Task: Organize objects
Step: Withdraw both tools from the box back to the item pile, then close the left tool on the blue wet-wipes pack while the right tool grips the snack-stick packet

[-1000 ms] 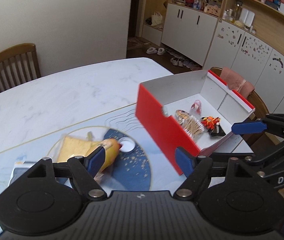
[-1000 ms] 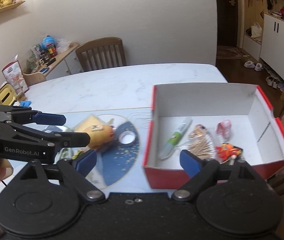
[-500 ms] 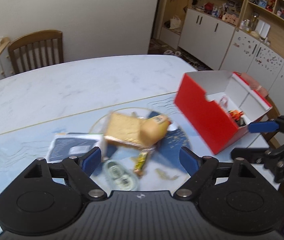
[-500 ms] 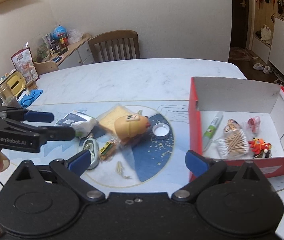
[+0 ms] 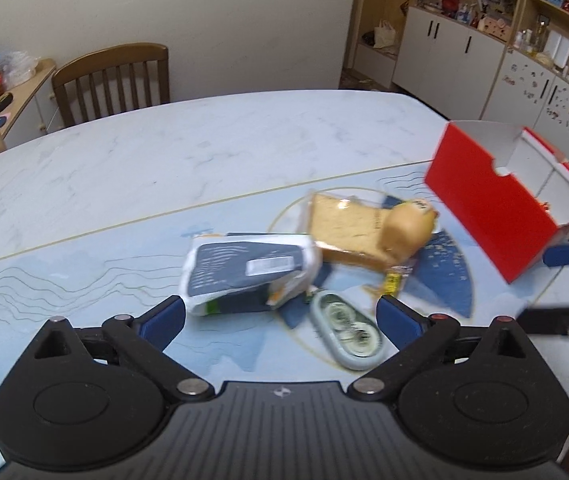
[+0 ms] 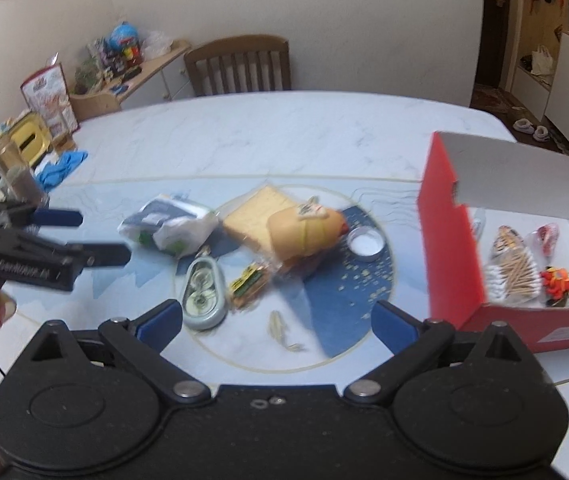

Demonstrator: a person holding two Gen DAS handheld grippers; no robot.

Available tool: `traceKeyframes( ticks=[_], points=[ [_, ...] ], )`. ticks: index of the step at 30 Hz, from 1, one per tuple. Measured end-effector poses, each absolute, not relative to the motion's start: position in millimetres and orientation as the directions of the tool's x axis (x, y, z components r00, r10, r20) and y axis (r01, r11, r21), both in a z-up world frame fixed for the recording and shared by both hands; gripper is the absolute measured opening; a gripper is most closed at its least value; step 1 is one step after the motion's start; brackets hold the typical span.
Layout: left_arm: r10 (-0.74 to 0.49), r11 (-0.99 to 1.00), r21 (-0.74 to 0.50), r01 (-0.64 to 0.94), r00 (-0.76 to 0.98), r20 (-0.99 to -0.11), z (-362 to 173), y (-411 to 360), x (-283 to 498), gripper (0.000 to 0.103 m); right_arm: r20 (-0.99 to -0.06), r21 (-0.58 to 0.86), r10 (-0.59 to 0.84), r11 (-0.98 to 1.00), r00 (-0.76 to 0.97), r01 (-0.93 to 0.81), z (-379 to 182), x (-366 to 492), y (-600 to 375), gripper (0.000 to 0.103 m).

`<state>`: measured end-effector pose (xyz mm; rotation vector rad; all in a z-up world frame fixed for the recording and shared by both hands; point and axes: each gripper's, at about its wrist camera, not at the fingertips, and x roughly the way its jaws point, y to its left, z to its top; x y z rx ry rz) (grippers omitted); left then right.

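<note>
Left gripper (image 5: 280, 316) fingers opening, nothing between; pouch (image 5: 244, 272) just ahead. Right gripper (image 6: 276, 320) fingers spread, empty; tape dispenser (image 6: 203, 294) by left fingertip, box (image 6: 450, 248) right.

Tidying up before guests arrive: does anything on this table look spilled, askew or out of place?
Nothing looks spilled. The loose items are piled askew mid-table: a dark pouch, wrapped bread and a yellow plush toy overlap, still outside the red box. One box end wall is cut lower than the rest.

A wooden chair (image 5: 112, 80) behind the table, white cabinets (image 5: 448, 56) at right
</note>
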<state>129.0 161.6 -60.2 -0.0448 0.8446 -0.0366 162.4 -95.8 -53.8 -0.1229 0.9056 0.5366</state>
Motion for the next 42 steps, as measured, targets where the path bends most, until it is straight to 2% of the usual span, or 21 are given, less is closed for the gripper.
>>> traceKeyframes(
  ticks=[5,15,24,32,37,42],
  points=[
    [-0.038,0.999,-0.019,0.035,0.678,-0.734,-65.2,172.2,139.9,0.102,-0.797,0.105,0.386,0.846,0.464,-0.523,-68.1,159.6,-72.5,0.101],
    [-0.079,0.939,0.166,0.300,0.661,-0.746,-85.4,178.2,161.8,0.102,-0.825,0.105,0.374,0.838,0.423,-0.536,-88.1,167.9,-40.4,0.101],
    [-0.110,0.824,0.275,0.496,0.616,-0.780,-108.7,178.0,188.5,0.102,-0.830,0.102,0.397,0.797,0.390,-0.595,-95.7,166.5,-14.7,0.097],
    [-0.140,0.801,0.238,0.549,0.558,-0.818,-125.0,178.8,215.5,0.102,-0.832,0.092,0.396,0.790,0.390,-0.606,-103.2,179.0,-2.4,0.091],
    [-0.162,0.798,0.211,0.564,0.539,-0.827,-130.9,175.2,222.9,0.102,-0.828,0.113,0.372,0.844,0.419,-0.524,-106.6,195.3,-15.8,0.091],
    [-0.175,0.809,0.185,0.558,0.528,-0.831,-135.7,174.5,230.2,0.102,-0.830,0.147,0.335,0.903,0.446,-0.404,-113.2,215.4,-30.1,0.086]
  ],
)
